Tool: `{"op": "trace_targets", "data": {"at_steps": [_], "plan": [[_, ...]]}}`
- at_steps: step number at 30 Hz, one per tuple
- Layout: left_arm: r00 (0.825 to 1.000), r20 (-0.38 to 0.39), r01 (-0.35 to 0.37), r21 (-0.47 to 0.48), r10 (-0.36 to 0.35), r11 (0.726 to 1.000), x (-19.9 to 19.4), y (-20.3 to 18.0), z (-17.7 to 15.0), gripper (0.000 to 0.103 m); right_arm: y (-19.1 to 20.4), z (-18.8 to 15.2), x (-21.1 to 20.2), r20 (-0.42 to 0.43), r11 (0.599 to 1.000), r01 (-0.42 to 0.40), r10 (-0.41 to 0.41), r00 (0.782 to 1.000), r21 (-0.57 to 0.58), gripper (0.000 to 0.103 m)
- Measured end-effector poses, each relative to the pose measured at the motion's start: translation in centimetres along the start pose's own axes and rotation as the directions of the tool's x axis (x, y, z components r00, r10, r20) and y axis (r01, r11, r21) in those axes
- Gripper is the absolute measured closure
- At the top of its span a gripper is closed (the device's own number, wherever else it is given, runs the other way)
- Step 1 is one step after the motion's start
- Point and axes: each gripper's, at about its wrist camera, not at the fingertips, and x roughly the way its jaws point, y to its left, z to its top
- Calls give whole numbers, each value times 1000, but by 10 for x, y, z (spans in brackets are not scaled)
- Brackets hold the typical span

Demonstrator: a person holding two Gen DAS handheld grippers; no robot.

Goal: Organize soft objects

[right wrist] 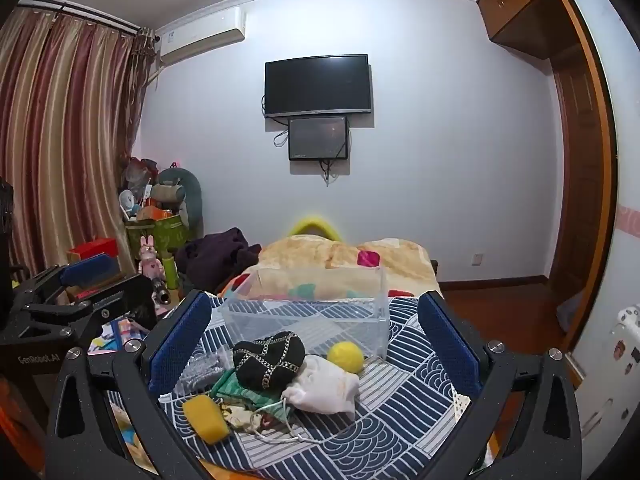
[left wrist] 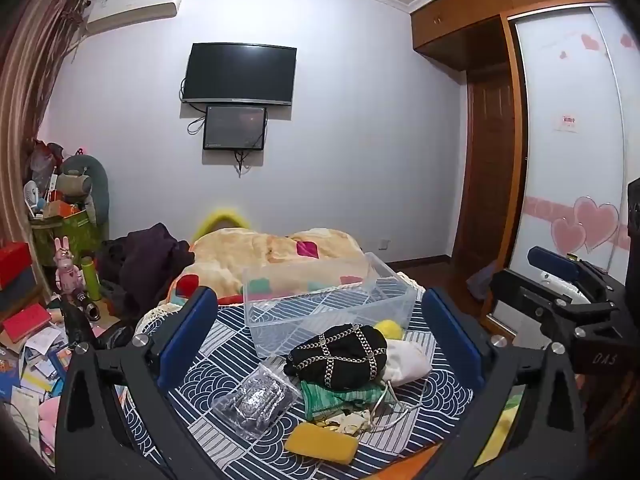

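A pile of soft things lies on the patterned bed cover: a black chain-trimmed pouch (left wrist: 340, 356) (right wrist: 268, 358), a white drawstring bag (left wrist: 406, 362) (right wrist: 324, 386), a yellow ball (left wrist: 390, 328) (right wrist: 346, 356), a yellow sponge (left wrist: 322, 444) (right wrist: 206, 418), a green striped cloth (left wrist: 336, 398) (right wrist: 234, 390) and a clear packet (left wrist: 256, 402) (right wrist: 202, 366). An empty clear plastic box (left wrist: 320, 300) (right wrist: 308, 312) stands just behind them. My left gripper (left wrist: 320, 332) is open above the pile, holding nothing. My right gripper (right wrist: 316, 336) is open too, holding nothing.
A yellow patterned blanket (left wrist: 280, 256) (right wrist: 340, 256) and dark clothes (left wrist: 148, 260) lie at the bed's far end. Boxes, toys and papers crowd the floor on the left (left wrist: 36, 320). A wardrobe (left wrist: 560, 160) and door stand on the right.
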Motion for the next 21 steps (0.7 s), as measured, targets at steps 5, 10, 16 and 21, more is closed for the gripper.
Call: {"op": "trace_targets", "data": {"at_steps": [5,10,16,21], "plan": [[1000,3,-7,6,7,1000,-2,1,0,0,-1,2,-3,1,1000,2,-2,1000,2,0],[1000,-1,-3,10,3,1000,1,-4,0,0,-1,0,-1,-4,1000,5,-5,1000,4,0],[1000,6,2,10,-2,1000,-2,-2,0,0,-2,-2,-1,2,1000,2,-2,1000,11,0],[1000,8,0,23,0,1000,-3,-4,0,0,-2,-2,-1,3,1000,6,-6,1000,12,0]]}}
